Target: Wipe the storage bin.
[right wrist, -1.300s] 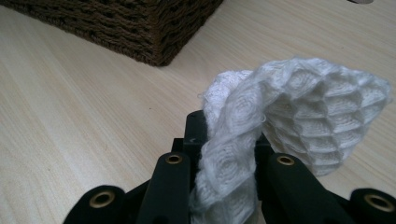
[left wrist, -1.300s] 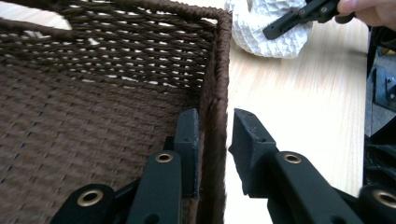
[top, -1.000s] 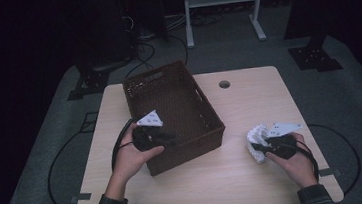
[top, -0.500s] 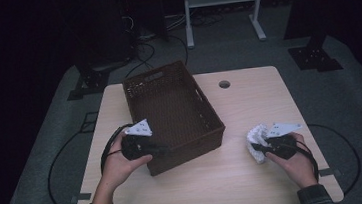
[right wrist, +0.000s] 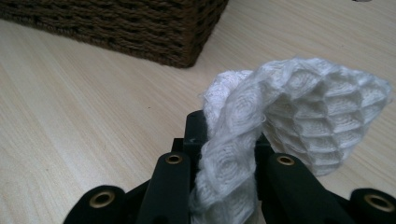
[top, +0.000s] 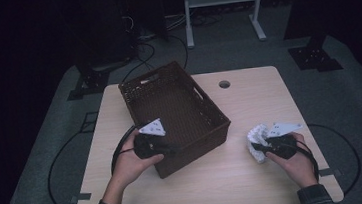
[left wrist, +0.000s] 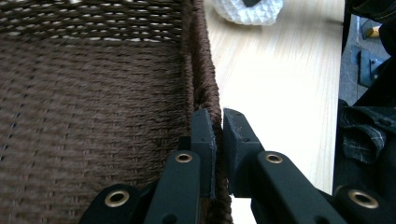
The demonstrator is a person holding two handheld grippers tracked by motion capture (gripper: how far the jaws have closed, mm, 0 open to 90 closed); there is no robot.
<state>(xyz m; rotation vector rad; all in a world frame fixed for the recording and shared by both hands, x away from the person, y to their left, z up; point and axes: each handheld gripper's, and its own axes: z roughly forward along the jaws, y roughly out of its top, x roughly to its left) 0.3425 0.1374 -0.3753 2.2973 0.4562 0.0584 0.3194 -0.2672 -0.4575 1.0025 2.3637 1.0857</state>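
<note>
Left gripper view, left tongs [left wrist: 218, 135] clamping basket rim [left wrist: 201, 70], right tongs [right wrist: 223, 140] pinching white cloth [right wrist: 299, 107]

Basket [top: 175, 113]: dark brown, woven in horizontal rope-like rows. Cloth [right wrist: 289, 116]: white, showing a raised honeycomb weave. Table [top: 256, 175]: pale wood grain. Both grippers' jaws are showing black with brass-coloured rivets. Sleeve [left wrist: 364, 135]: dark plaid, thin light lines.

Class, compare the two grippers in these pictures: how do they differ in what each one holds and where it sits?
The left gripper pinches the brown woven basket's near wall; the right gripper clamps a white honeycomb cloth. The left sits at the basket's rim, the right apart from it, over bare table. Both are shut on something.
</note>
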